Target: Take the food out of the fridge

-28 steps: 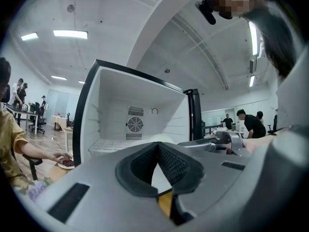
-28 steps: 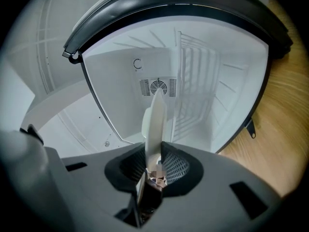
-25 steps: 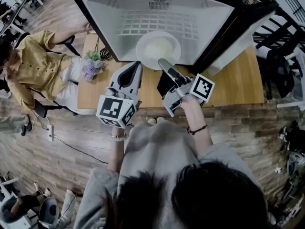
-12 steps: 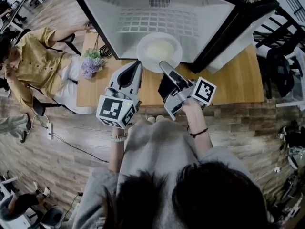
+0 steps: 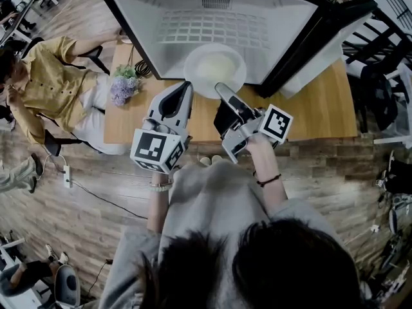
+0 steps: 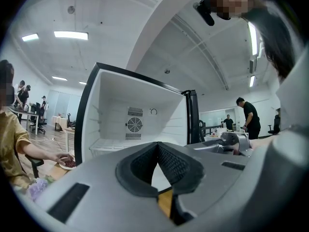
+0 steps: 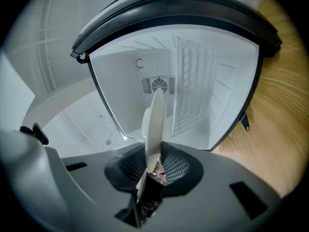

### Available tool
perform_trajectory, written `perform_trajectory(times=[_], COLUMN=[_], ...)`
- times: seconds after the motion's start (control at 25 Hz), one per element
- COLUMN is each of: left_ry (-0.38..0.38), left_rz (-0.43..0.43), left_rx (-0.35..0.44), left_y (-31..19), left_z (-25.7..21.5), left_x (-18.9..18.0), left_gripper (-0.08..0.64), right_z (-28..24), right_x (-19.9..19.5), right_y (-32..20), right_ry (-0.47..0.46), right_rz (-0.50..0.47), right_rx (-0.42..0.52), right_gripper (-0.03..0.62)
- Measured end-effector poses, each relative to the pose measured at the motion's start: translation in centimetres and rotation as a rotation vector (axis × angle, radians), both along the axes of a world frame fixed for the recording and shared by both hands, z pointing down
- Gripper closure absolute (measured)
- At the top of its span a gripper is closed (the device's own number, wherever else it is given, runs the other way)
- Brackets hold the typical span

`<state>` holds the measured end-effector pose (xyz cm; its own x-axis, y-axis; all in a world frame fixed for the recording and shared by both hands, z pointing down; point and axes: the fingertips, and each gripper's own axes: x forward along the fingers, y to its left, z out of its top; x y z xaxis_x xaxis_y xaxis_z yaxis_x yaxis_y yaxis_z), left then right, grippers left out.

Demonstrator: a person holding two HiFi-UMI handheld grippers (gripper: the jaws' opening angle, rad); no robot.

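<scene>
This is a large open-plan office or lab hall, not a home kitchen. The left gripper view shows a high white ceiling with long light panels (image 6: 71, 34) at upper left, office chairs (image 6: 37, 122) at desks on the far left, and people standing (image 6: 250, 119) at right. In the head view a small fridge (image 5: 212, 18) sits on a wooden worktop (image 5: 322, 118) (flowers (image 5: 122, 89) beside it). A power strip (image 5: 67, 179) lies on the plank floor (image 5: 84, 230) at left.

The person has dark hair (image 5: 293, 262), a grey top (image 5: 212, 205), a dark band (image 5: 266, 175) on the right wrist and a pale beaded one (image 5: 158, 186) on the left. The left hand-held gripper (image 5: 183, 90) and right hand-held gripper (image 5: 221, 89) have light grey shells, black meshed pads (image 6: 170, 164) and cubes (image 5: 158, 150) with black-and-white square markers.
</scene>
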<state>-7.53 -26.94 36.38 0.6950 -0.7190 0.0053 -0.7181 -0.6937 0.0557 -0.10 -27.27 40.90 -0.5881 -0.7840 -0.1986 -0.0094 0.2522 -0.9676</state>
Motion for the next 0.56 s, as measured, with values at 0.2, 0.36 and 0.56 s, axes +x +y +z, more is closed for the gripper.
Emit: perform_trajectory(times=[0.2,0.36,0.56], left_ry=[0.002,0.003,0.002], left_rz=[-0.009,-0.016,-0.019], left_rx=[0.004,0.01,0.009], left_y=[0.14,0.12,0.07], left_z=[-0.36,-0.39,-0.16], left_x=[-0.3,-0.58,-0.88], left_gripper=[0.552,0.552,0.552], right_z=[-0.27,-0.23,-0.06], right_x=[0.12,0.28,0.25], right_y=[0.01,-0.07,-0.19], right_ry=[0.005,0.008,0.006], right_rz=[0.001,0.004,0.008], right_rx=[0.007,0.01,0.009], right_gripper=[0.525,0.525,0.525])
